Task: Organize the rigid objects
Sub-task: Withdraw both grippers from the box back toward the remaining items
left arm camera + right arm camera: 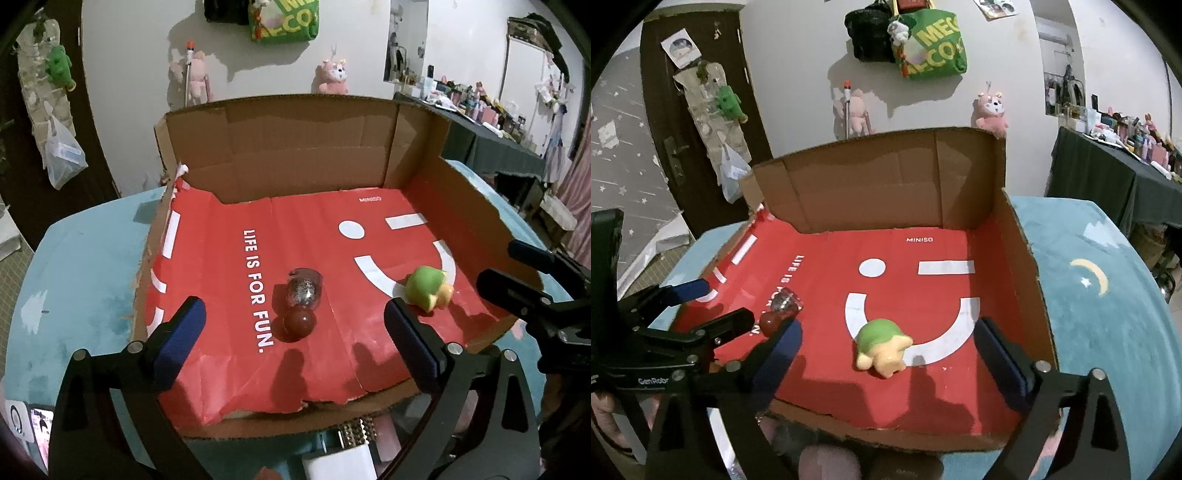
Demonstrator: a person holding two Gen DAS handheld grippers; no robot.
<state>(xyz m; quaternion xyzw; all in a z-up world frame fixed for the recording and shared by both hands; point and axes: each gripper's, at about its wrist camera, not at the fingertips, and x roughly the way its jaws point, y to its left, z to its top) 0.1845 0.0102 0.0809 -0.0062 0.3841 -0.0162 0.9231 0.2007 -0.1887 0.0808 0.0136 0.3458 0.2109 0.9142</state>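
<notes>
An open cardboard box (295, 147) (868, 184) lined with red printed paper stands on the table. On its floor lies a small glass bottle (304, 291) (786, 302) of glitter with a round red stopper (299, 321). To the right of the bottle a green and yellow turtle toy (426, 290) (881, 343) rests on the red paper. My left gripper (293, 307) (720, 301) hangs open above the bottle, touching nothing. Over the turtle, my right gripper (888, 328) (498, 264) is open too, its blue pads well apart from the toy.
A light blue cloth (1089, 277) with a moon print covers the table around the box. A phone (40, 428) and a white block (340, 465) lie near the front edge. A dark table (1108, 177) with clutter stands at the back right.
</notes>
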